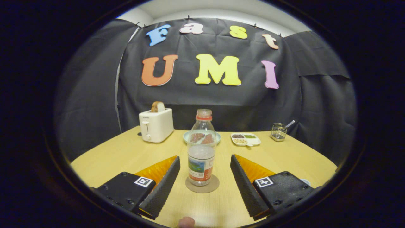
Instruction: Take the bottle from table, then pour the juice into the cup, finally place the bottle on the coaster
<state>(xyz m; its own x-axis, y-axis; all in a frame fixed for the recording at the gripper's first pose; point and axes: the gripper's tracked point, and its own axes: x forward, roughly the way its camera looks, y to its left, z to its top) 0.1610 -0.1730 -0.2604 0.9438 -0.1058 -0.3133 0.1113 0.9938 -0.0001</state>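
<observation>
A clear plastic bottle (201,148) with a red neck ring and a coloured label stands upright on a round brown coaster (202,186) on the wooden table (284,158). It holds a little clear liquid at label height. My gripper (205,164) is open, its two fingers standing wide on either side of the bottle without touching it. The bottle sits between the fingertips, roughly centred. A pale rim of something, perhaps the cup (305,181), peeks from behind the right finger's body.
A white toaster (155,125) with a slice of bread stands at the back left. Behind the bottle lie a light blue plate (216,136) with food, a white divided dish (246,139) and a small wire holder (278,132). A fingertip (186,222) shows at the near table edge.
</observation>
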